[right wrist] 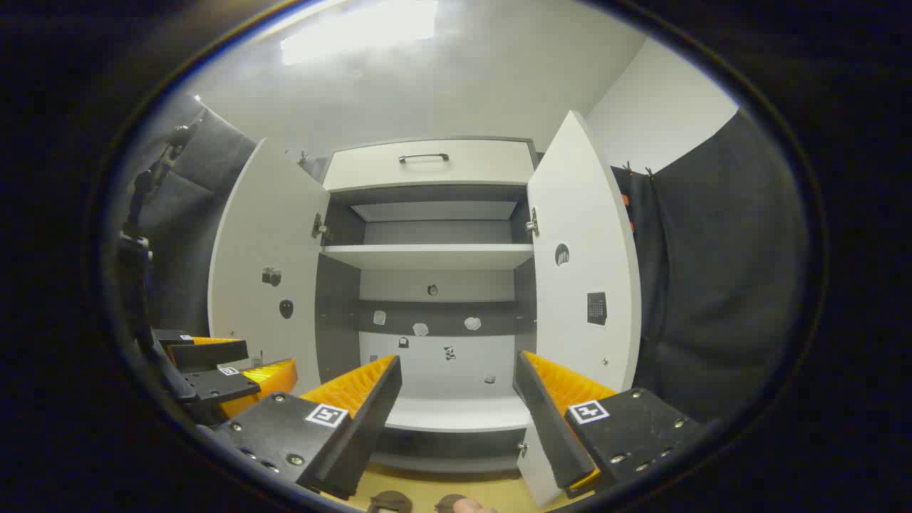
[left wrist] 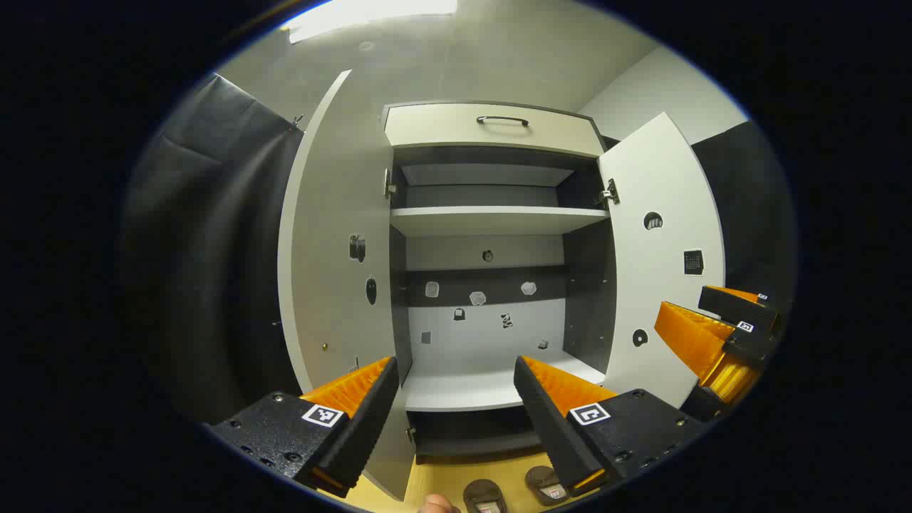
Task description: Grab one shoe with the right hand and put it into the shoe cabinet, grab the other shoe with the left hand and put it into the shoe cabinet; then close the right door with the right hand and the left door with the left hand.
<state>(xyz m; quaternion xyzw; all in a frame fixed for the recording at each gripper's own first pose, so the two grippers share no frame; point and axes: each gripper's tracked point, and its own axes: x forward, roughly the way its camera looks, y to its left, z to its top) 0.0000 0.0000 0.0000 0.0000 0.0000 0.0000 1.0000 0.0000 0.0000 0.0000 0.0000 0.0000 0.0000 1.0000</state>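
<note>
1. A white two-door shoe cabinet (left wrist: 491, 221) stands open, with its left door (left wrist: 335, 249) and right door (left wrist: 659, 249) both swung wide.
2. The left gripper (left wrist: 456, 399) and right gripper (right wrist: 456, 395) both have their jaws released (nothing between them).
3. Two brown shoes (left wrist: 516, 488) lie on the yellow floor (left wrist: 442, 481) below the cabinet.

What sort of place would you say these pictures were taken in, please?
Probably a staged recording booth rather than a lived-in home: an open shoe cabinet stands against a plain wall, dark cloth hangs at the sides, and a pair of shoes waits on the floor before it.
</note>
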